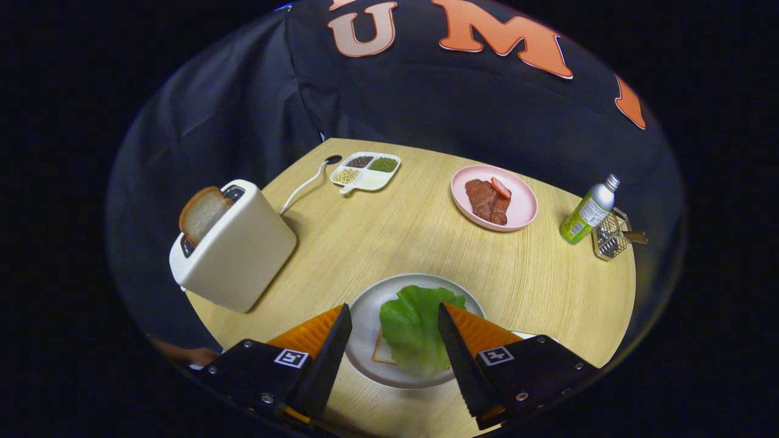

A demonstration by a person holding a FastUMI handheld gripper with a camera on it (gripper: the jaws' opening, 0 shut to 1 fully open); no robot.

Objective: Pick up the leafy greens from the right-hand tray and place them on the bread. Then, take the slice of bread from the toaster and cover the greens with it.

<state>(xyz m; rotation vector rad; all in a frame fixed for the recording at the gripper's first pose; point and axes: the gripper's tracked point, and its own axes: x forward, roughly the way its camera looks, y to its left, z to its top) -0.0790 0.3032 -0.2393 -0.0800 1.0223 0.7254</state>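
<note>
1. The round wooden table carries everything.
2. The toaster stands at ten o'clock from the fingers, with a bread slice sticking up from its slot and a white cord trailing toward twelve.
3. The grey plate sits just ahead of the fingers; the greens lie on it over a bread whose corner peeks out beneath.
4. The gripper hangs above the plate, fingers spread wide, holding nothing, with the greens seen between them.
5. A pink plate at one o'clock holds meat and a red slice, perhaps tomato.
6. A divided tray sits at twelve.
7. A bottle leans by a wire rack at two.
</note>
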